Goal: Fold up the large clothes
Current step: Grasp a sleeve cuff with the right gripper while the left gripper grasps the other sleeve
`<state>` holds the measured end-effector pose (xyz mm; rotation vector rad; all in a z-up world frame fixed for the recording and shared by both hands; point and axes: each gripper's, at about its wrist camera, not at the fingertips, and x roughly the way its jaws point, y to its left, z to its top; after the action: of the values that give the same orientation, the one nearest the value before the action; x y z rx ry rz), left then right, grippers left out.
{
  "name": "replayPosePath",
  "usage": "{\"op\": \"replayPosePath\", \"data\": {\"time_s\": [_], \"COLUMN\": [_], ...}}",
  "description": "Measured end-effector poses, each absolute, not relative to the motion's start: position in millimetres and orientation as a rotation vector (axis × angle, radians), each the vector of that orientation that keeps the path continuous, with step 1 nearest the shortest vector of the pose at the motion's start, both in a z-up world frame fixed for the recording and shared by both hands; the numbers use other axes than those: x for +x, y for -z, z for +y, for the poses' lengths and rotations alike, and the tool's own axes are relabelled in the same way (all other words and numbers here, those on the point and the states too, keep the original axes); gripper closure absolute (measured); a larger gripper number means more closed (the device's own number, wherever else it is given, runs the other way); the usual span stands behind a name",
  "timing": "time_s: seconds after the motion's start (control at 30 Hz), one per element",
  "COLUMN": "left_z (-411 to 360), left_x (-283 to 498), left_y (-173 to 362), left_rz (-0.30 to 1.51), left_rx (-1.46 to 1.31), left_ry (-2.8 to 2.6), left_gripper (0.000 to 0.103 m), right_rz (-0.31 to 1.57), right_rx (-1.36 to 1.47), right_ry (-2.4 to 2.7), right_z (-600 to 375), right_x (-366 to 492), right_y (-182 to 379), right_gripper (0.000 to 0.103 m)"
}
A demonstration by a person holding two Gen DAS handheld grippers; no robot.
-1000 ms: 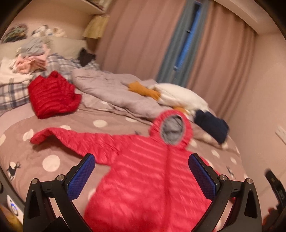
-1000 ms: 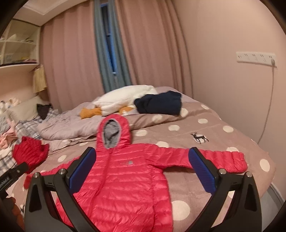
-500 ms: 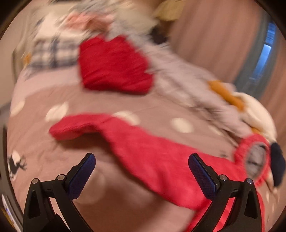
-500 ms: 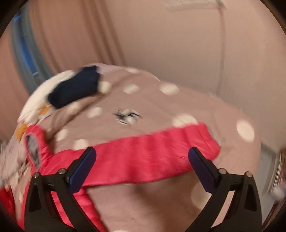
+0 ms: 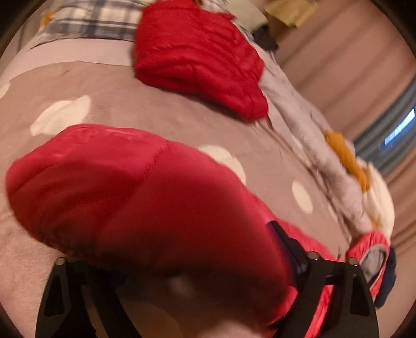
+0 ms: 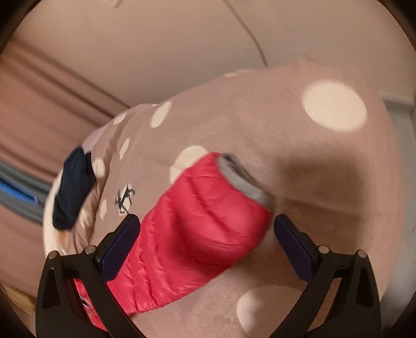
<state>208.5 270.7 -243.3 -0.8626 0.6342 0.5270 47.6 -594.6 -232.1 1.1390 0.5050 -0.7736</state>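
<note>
A red puffer jacket lies spread on the polka-dot bedspread. In the left wrist view its left sleeve [image 5: 109, 187] fills the space between the fingers of my left gripper [image 5: 187, 262], which stands open around it; the left finger is hidden under the fabric. The hood [image 5: 371, 249] shows at the far right. In the right wrist view the right sleeve [image 6: 202, 223], with its grey cuff [image 6: 241, 179], lies between the open fingers of my right gripper [image 6: 205, 234].
A folded red jacket [image 5: 200, 57] sits further up the bed, beside a grey quilt [image 5: 299, 117] and plaid bedding [image 5: 91, 18]. A navy garment [image 6: 72, 189] lies near the far side. The bed edge [image 6: 390, 182] and the wall are close on the right.
Both grippers have dropped closer to the bed and moved onto the sleeve ends. Each sleeve now sits between its gripper's open fingers.
</note>
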Motion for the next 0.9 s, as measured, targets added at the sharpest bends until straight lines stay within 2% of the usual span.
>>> {"op": "replayPosePath", "data": {"time_s": [0.13,0.2,0.33,0.37,0.43,0.47,0.5,0.67,0.9], "left_z": [286.0,293.2,297.5,297.9,295.5,292.9,286.9,272.8,267.8], "left_x": [194.7,190.0,185.3,184.8,186.4,189.4,194.4,201.3,189.7], "left_y": [248.6,252.6,257.1,257.8,255.7,253.0,248.6,233.9,216.2], "left_rz": [0.589,0.575,0.553,0.548,0.556,0.569,0.588,0.625,0.601], "left_rx": [-0.959,-0.986,-1.019,-1.023,-0.996,-0.961,-0.898,-0.767,-0.642], "left_ry": [-0.552,-0.562,-0.569,-0.578,-0.601,-0.619,-0.651,-0.740,-0.804], "left_gripper": [0.039,0.053,0.065,0.069,0.072,0.073,0.074,0.082,0.087], "right_rz": [0.450,0.431,0.384,0.374,0.390,0.411,0.435,0.483,0.392], "right_rx": [1.161,1.153,1.162,1.154,1.144,1.143,1.144,0.892,0.732], "right_ry": [0.759,0.734,0.672,0.666,0.677,0.691,0.704,0.814,0.965], "right_z": [-595.3,-595.4,-592.5,-591.7,-590.2,-591.5,-592.7,-575.6,-562.7], "right_x": [46.3,49.5,56.8,58.6,64.1,63.4,66.9,88.5,73.1], "right_y": [236.6,237.2,240.6,241.2,242.8,246.4,250.7,228.6,191.6], "right_gripper": [0.000,0.000,0.000,0.003,0.028,0.058,0.079,0.089,0.090]}}
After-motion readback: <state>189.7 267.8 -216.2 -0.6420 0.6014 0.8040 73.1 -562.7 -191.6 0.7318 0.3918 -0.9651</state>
